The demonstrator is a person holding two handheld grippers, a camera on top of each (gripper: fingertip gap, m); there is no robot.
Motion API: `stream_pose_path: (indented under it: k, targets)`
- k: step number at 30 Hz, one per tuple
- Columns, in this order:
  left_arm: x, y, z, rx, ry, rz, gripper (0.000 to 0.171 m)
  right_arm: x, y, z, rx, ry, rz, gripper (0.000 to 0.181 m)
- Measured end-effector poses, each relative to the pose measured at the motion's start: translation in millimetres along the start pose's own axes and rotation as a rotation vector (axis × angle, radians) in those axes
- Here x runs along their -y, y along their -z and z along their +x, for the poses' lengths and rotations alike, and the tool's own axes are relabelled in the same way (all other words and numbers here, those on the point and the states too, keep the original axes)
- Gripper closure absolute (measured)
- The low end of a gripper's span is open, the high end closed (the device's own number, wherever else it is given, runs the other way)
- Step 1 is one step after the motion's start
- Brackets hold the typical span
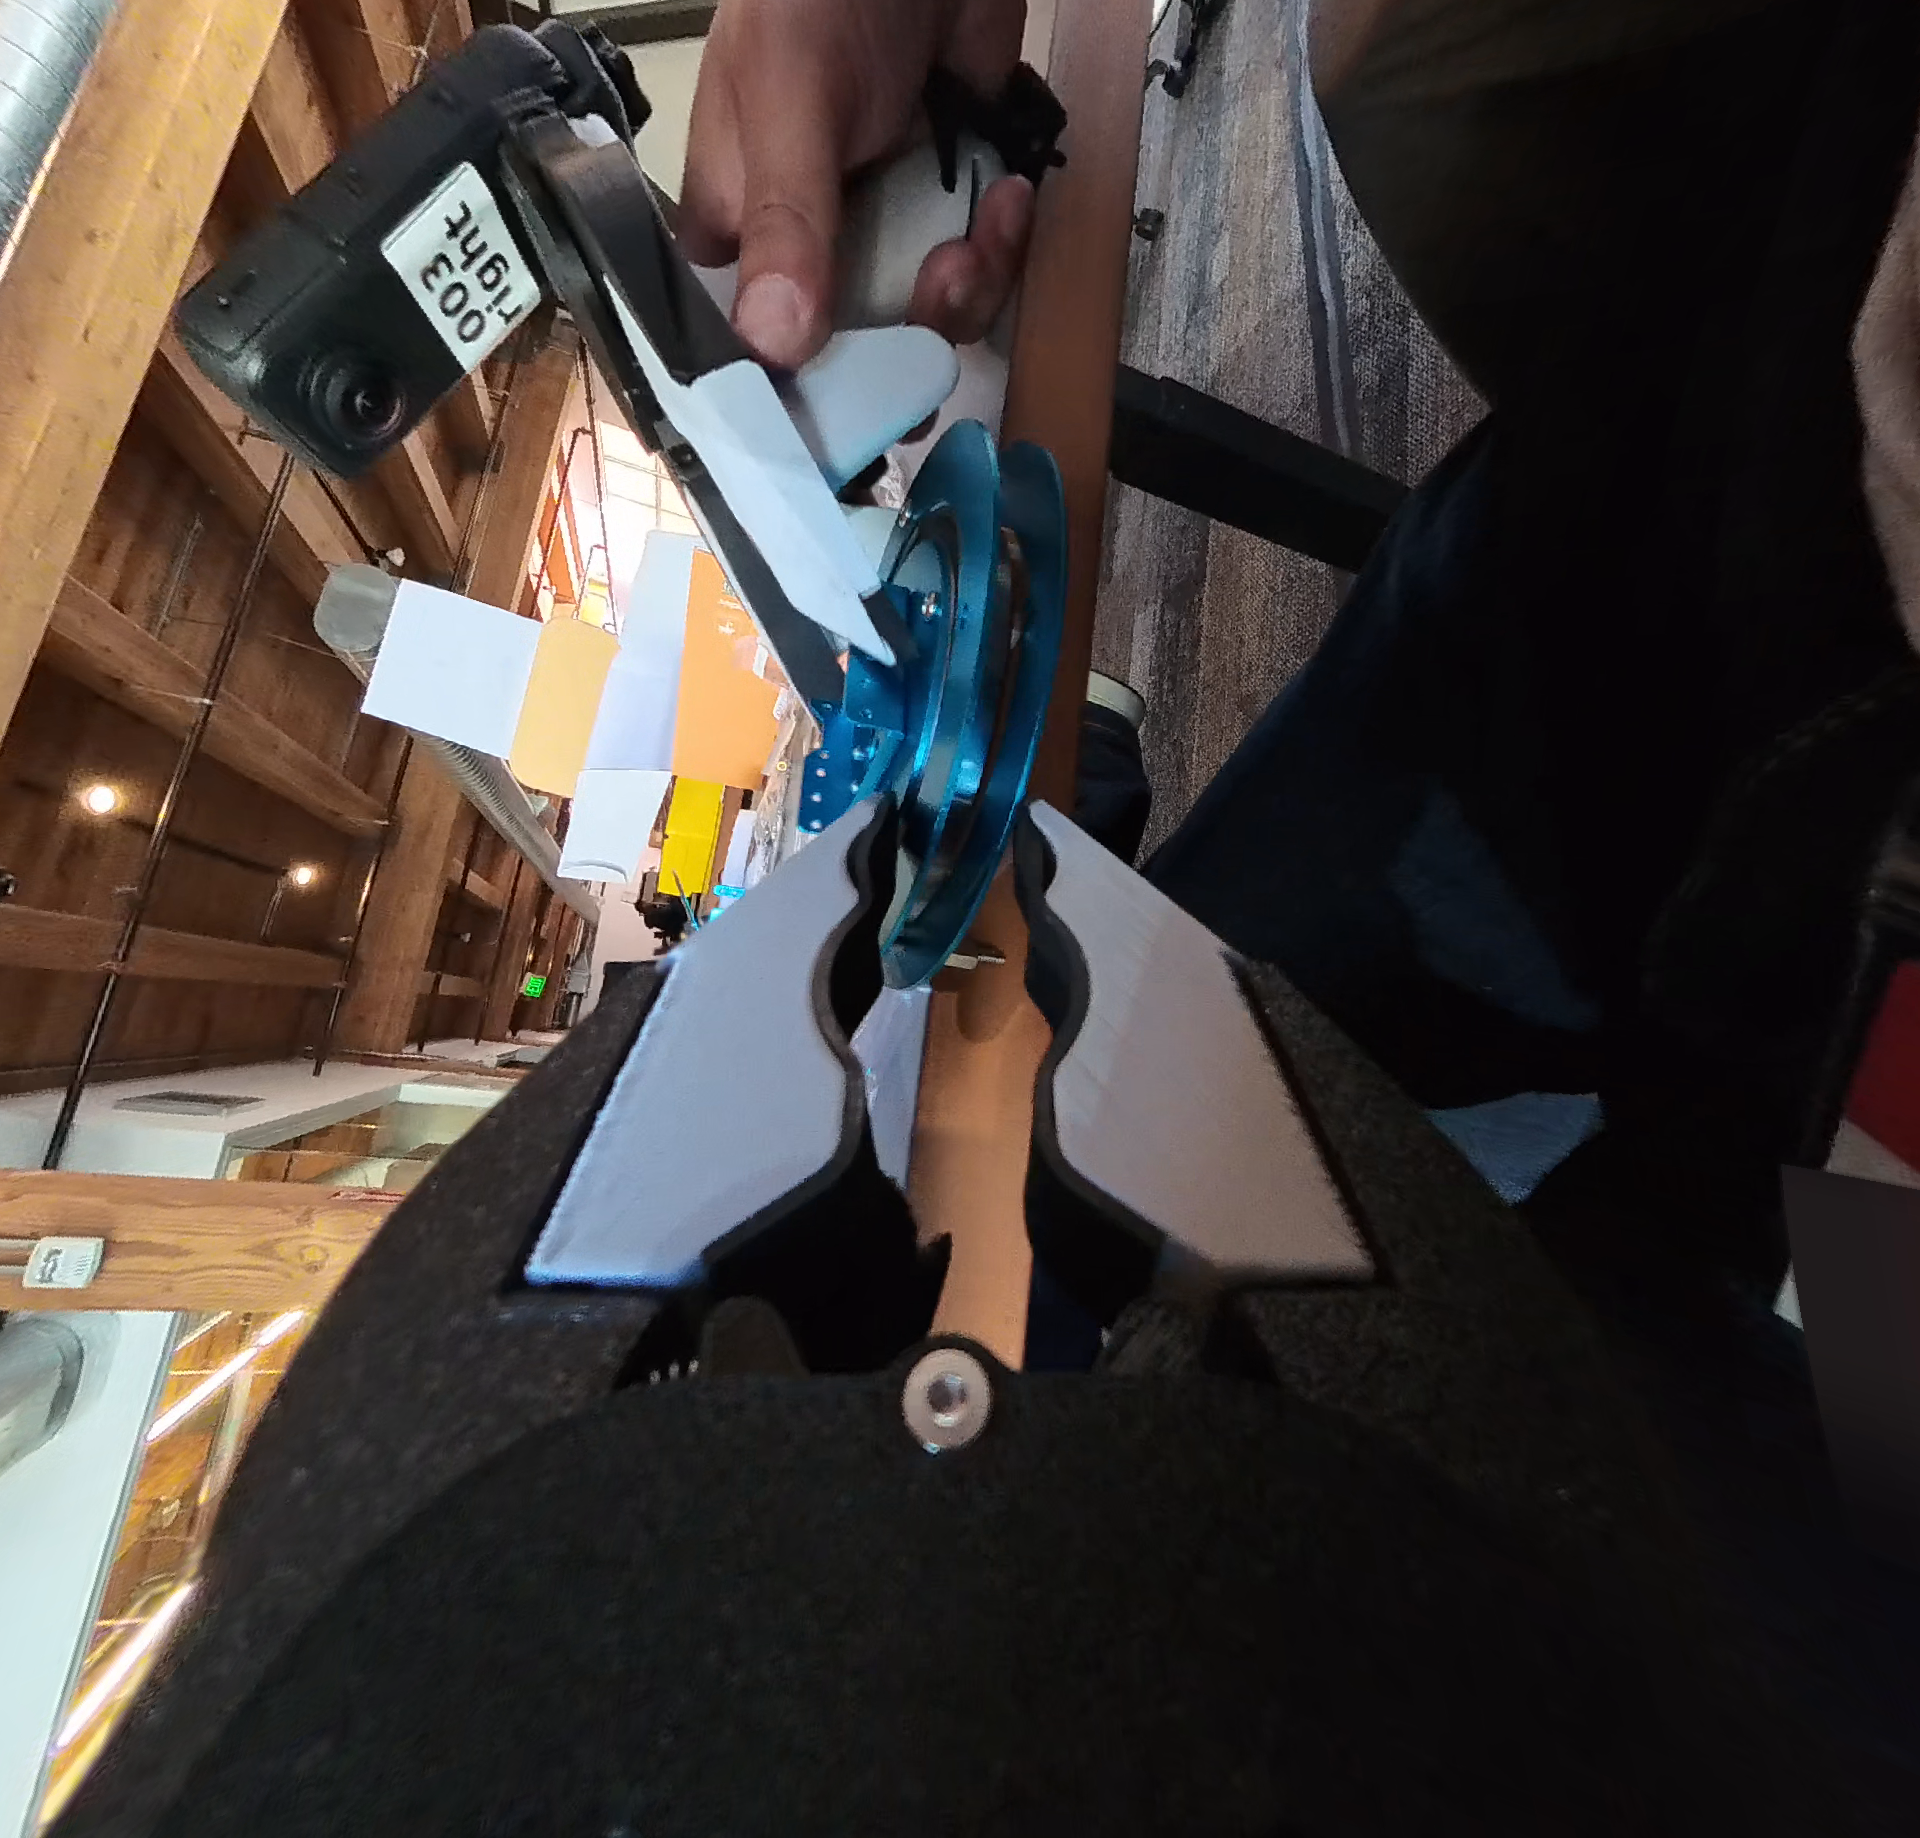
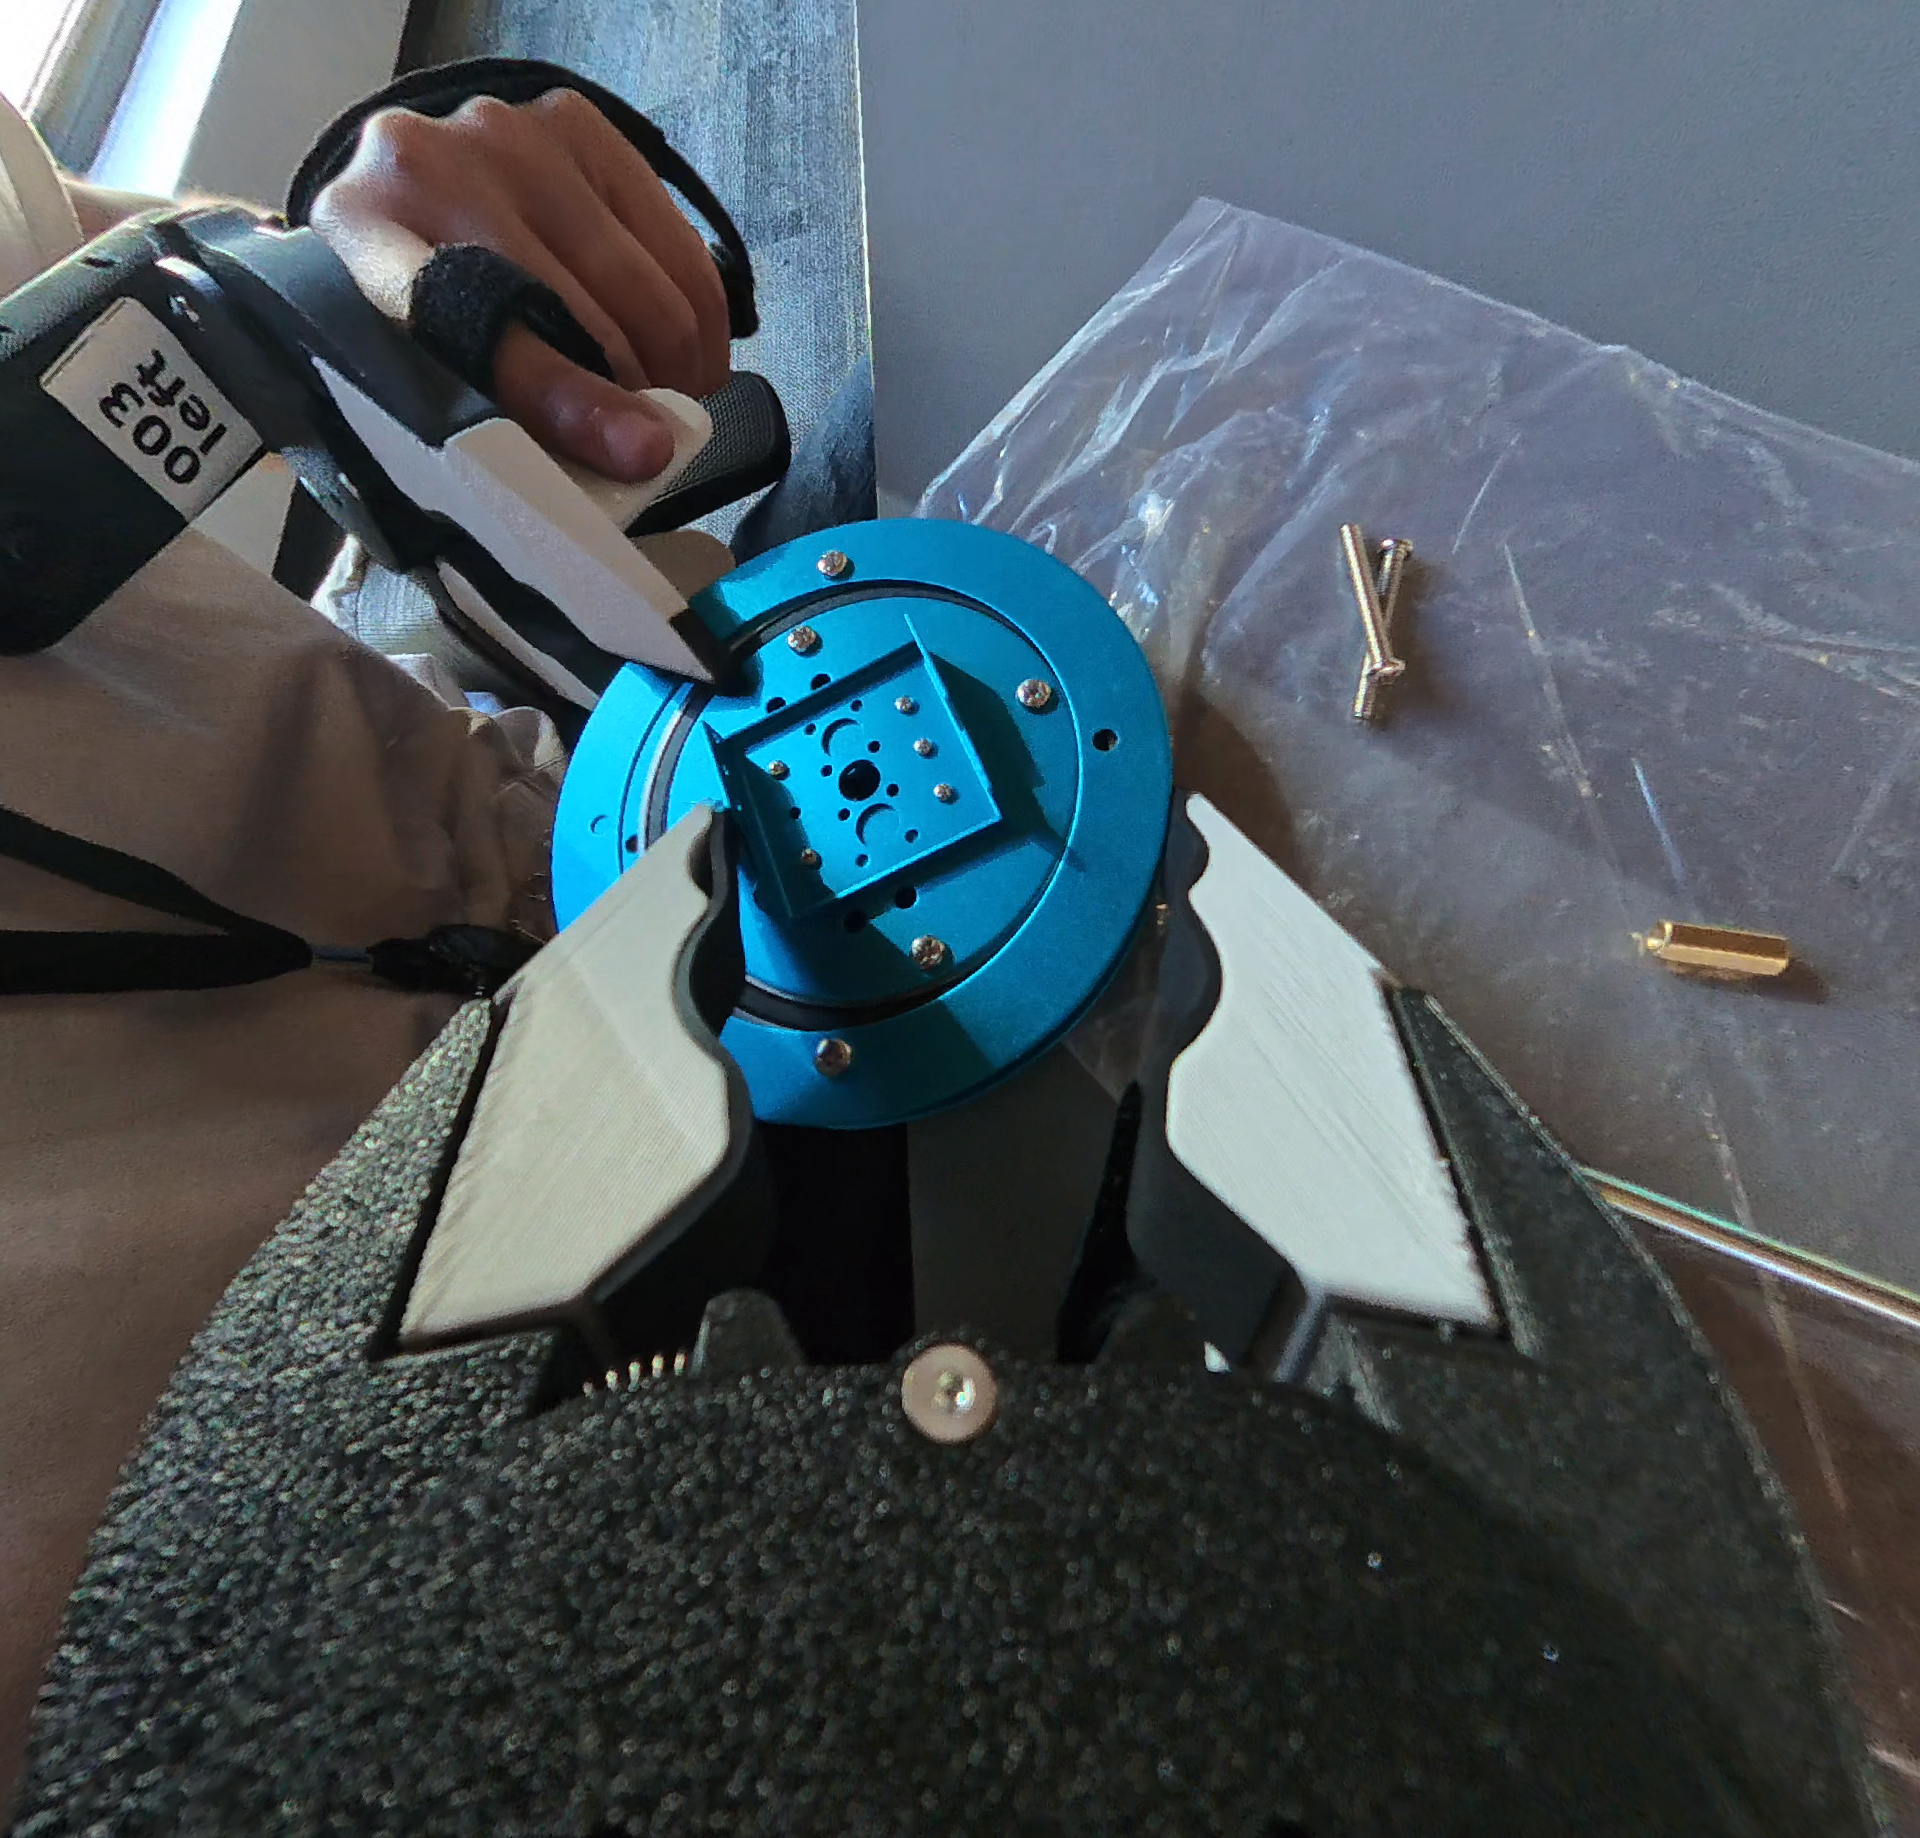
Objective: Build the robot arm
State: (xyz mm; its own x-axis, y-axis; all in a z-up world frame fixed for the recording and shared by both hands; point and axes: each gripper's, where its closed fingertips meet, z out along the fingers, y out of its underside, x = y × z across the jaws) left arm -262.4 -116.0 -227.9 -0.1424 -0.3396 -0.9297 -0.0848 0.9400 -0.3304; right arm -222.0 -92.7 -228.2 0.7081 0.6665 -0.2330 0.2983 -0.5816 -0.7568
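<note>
A blue metal turntable (image 2: pixel 1081 905) with a square U-bracket (image 2: pixel 883 749) screwed on top sits at the table's edge. My left gripper (image 1: pixel 956 827) is shut on its rim, which shows edge-on in the left wrist view (image 1: pixel 971 541). In the right wrist view, one of its fingers (image 2: pixel 582 562) lies on top of the rim. My right gripper (image 2: pixel 954 817) is open wide astride the disc. Its left fingertip (image 2: pixel 707 832) touches the bracket's side wall and its right fingertip (image 2: pixel 1195 822) stands just outside the rim. The right gripper's finger (image 1: pixel 790 541) also shows against the bracket (image 1: pixel 852 739).
A clear plastic bag (image 2: pixel 1558 593) lies on the dark table to the right, with two silver screws (image 2: pixel 1377 625) and a brass standoff (image 2: pixel 1725 952) on it. The person's lap in beige cloth (image 2: pixel 208 801) is to the left. The wooden table edge (image 1: pixel 1075 386) runs beside the disc.
</note>
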Motion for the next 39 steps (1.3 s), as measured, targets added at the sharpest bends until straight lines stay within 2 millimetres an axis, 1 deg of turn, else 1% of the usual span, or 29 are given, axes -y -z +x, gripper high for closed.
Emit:
stream_pose_path:
  k: [2,4,5,6,7,8,10,12,13,17,19,20,22,23,25,26,27,28,31,32,33,36,37,39]
  targets:
    - [2,-1,-4,0.021,-0.007,-0.010,0.153,3,1,1,-0.010,-0.003,0.014,0.096]
    - [5,-2,-7,0.037,-0.003,-0.009,0.154,13,9,0,-0.025,0.030,0.071,0.096]
    - [6,-3,-8,0.039,0.011,-0.006,0.154,19,15,-5,-0.020,0.044,0.106,0.098]
    - [6,-3,-8,0.039,0.029,-0.006,0.153,21,22,-13,0.004,0.063,0.125,0.099]
    - [6,-4,-7,0.041,0.043,-0.006,0.153,20,26,-18,0.007,0.081,0.121,0.100]
    - [7,-4,-7,0.043,0.050,-0.007,0.153,14,27,-23,-0.005,0.109,0.091,0.101]
    - [9,-5,-6,0.045,0.054,-0.006,0.153,-3,22,-38,-0.005,0.193,0.030,0.115]
    - [10,-8,-4,0.036,0.063,-0.011,0.152,-7,18,-46,-0.037,0.223,0.052,0.128]
    - [11,-9,-4,0.043,0.067,-0.011,0.152,-7,18,-48,-0.041,0.210,0.066,0.130]
    - [20,-14,-5,0.057,0.101,-0.012,0.152,-8,22,-48,-0.052,0.125,0.117,0.127]
    - [23,-16,-5,0.067,0.082,-0.014,0.152,-10,25,-55,-0.029,0.090,0.115,0.118]
    - [24,-17,-5,0.074,0.071,-0.019,0.152,-10,28,-59,-0.014,0.067,0.121,0.116]
    - [28,-19,-5,0.080,0.065,-0.015,0.153,-10,35,-54,-0.052,0.047,0.146,0.115]
    - [29,-20,-5,0.082,0.066,-0.012,0.153,-17,35,-46,-0.107,0.052,0.122,0.113]
    - [33,-22,-3,0.080,0.071,-0.007,0.153,-19,36,-47,-0.119,0.074,0.143,0.119]
    - [34,-23,-2,0.075,0.069,-0.002,0.153,-19,36,-45,-0.137,0.084,0.154,0.126]
    - [35,-24,0,0.067,0.063,-0.001,0.153,-19,36,-42,-0.158,0.099,0.164,0.133]
    - [36,-25,1,0.064,0.059,-0.001,0.152,-21,38,-37,-0.191,0.107,0.165,0.148]
    - [38,-25,2,0.072,0.060,-0.012,0.153,-21,39,-37,-0.183,0.109,0.185,0.150]
    - [39,-25,1,0.076,0.065,-0.010,0.153,-21,41,-33,-0.211,0.099,0.186,0.169]
    - [42,-25,1,0.082,0.067,-0.001,0.153,-21,41,-37,-0.191,0.109,0.190,0.173]
    - [46,-26,-1,0.096,0.056,-0.011,0.153,-19,41,-37,-0.182,0.095,0.213,0.174]
    - [46,-27,-2,0.094,0.057,-0.014,0.153,-19,43,-37,-0.191,0.086,0.210,0.169]
    - [46,-27,-4,0.096,0.070,-0.009,0.154,-19,47,-41,-0.188,0.096,0.204,0.142]
